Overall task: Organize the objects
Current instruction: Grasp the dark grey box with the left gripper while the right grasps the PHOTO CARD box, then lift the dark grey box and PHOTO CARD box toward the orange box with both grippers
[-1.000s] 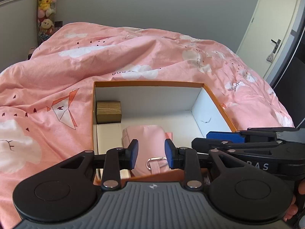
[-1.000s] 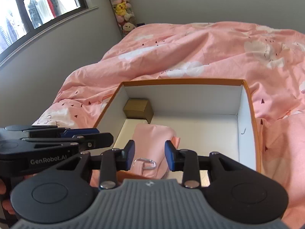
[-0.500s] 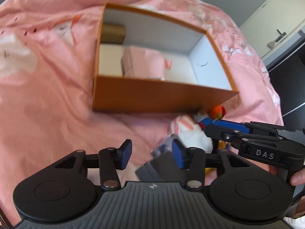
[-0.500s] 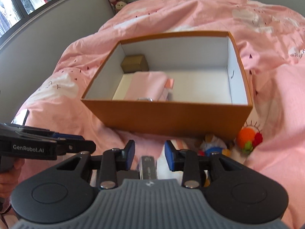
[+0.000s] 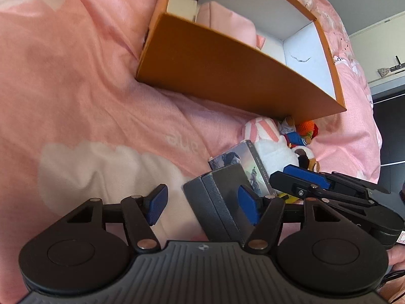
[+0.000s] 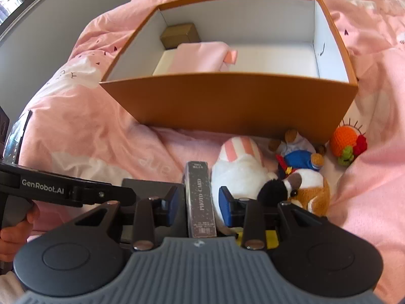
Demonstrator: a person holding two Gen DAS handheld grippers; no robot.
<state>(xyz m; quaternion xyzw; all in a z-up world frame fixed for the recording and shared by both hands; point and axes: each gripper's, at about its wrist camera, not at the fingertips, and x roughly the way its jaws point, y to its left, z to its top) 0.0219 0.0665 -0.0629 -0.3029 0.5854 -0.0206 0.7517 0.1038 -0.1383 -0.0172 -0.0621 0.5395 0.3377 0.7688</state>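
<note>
An orange box (image 6: pixel 227 101) with a white inside stands on the pink bed; it also shows in the left wrist view (image 5: pixel 227 76). Inside lie a folded pink cloth (image 6: pixel 200 58) and a small brown box (image 6: pixel 178 34). In front of it stand a dark case (image 5: pixel 217 202) and a photo card box (image 6: pixel 200 197), with plush toys (image 6: pixel 243 172) beside them. My left gripper (image 5: pixel 203 205) is open, with the dark case between its fingers. My right gripper (image 6: pixel 198 204) is open around the photo card box.
A pink quilt (image 5: pixel 76 88) covers the bed. An orange knitted toy (image 6: pixel 346 143) and a blue-dressed doll (image 6: pixel 298 158) lie at the box's right front corner. A grey wall and window are at the far left in the right wrist view.
Both grippers have pulled back out of the box and dropped down to the objects in front of it. The left gripper has opened wider.
</note>
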